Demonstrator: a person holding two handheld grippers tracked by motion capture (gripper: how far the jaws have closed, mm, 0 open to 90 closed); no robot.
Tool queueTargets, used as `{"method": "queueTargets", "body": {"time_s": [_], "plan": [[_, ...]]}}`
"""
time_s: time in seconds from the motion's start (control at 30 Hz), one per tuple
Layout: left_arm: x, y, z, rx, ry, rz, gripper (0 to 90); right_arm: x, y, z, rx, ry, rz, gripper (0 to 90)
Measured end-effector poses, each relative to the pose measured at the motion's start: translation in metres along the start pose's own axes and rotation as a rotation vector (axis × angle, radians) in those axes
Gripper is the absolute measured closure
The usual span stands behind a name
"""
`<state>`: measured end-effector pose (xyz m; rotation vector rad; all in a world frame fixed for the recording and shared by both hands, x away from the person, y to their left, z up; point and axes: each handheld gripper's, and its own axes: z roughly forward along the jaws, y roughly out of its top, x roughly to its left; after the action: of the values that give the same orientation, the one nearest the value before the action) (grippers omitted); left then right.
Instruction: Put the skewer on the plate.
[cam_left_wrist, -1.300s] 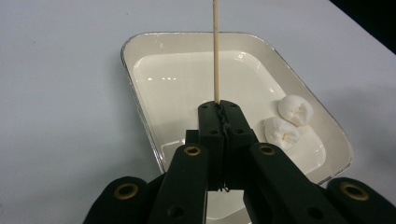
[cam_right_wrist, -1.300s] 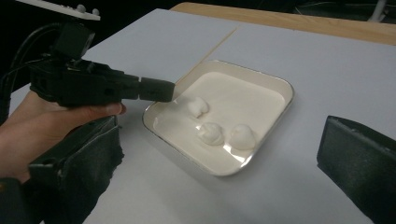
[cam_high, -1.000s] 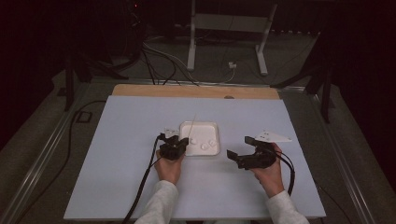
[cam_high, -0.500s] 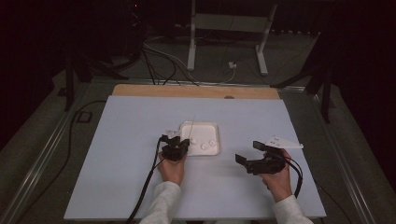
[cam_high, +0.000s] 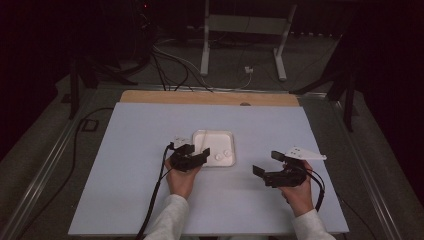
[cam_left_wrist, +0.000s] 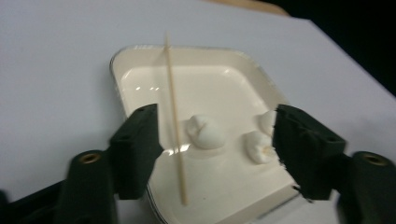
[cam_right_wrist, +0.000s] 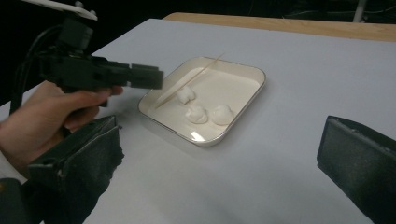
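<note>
Left gripper view: skewer (cam_left_wrist: 174, 116) between open tongs (cam_left_wrist: 217, 149)

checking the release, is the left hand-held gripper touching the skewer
Apart. The left gripper view shows the skewer lying across the tray, clear of both jaws.

The tray (cam_left_wrist: 140, 70) looks glossy and smooth with a metal-looking rim; the skewer (cam_left_wrist: 173, 112) is pale wood; the table (cam_right_wrist: 299, 107) is matt; the marshmallows (cam_left_wrist: 205, 132) look soft and matt.

The high view looks forward and down on the whole table (cam_high: 125, 200), far from the tray (cam_high: 200, 136). The left gripper view looks at the tray (cam_left_wrist: 126, 60) from very near. The right gripper view sees the same tray (cam_right_wrist: 254, 91) from farther, at a low angle.
</note>
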<state>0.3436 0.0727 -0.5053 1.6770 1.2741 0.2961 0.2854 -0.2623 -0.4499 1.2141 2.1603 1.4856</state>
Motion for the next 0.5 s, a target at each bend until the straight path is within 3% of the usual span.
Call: {"method": "queueTargets", "body": {"time_s": [0.2,0.37,0.5], "plan": [[0.002,0.007,-0.032,-0.025,-0.055,0.089,14.8,0.000,-0.001,-0.003,-0.011,-0.008,-0.019,0.0],[0.007,0.010,-0.061,-0.036,-0.059,0.181,3.0,-0.002,-0.004,-0.006,-0.030,-0.014,-0.024,0.0],[0.013,0.008,-0.084,-0.057,-0.046,0.236,1.4,-0.004,-0.007,-0.012,-0.053,-0.022,-0.020,0.0]]}}
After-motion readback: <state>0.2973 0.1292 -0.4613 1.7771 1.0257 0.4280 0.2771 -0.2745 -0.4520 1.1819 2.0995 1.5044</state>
